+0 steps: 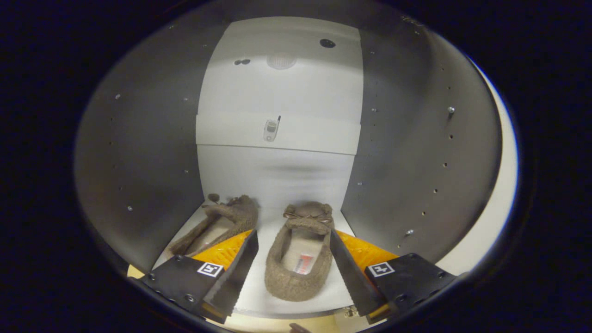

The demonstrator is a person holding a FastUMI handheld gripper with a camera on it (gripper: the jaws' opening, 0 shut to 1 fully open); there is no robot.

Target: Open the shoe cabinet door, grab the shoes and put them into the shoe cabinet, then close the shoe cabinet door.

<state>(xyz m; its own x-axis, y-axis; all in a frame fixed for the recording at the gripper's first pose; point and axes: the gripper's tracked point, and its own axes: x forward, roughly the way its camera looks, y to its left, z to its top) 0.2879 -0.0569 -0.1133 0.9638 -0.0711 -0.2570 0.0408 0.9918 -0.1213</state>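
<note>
Two brown fuzzy slippers sit on the white shelf [270, 222] inside the open shoe cabinet [148, 152]. The right slipper [299, 259] lies between the fingers of the tool [292, 266], its toe with a small bow pointing toward the back edge of the shelf and its heel toward the front edge. A small red and white tag shows inside it on the insole. The left slipper [217, 224] lies near the left back corner of the shelf, turned at an angle, its toe close to the back wall and partly behind the left finger [233, 273].

The tool's fingers stand wide apart, one on each side of the right slipper. The right finger [349, 273] runs just beside the slipper's right side and the left finger is a little off its left side; I cannot tell whether either one touches it, and they do not clamp it.

Grey side walls [407, 152] with rows of small holes rise on both sides of the shelf. The white back panel [277, 106] carries a raised strip with a small metal fitting [271, 129] at its middle, and a dark round hole [327, 43] sits higher up.
</note>
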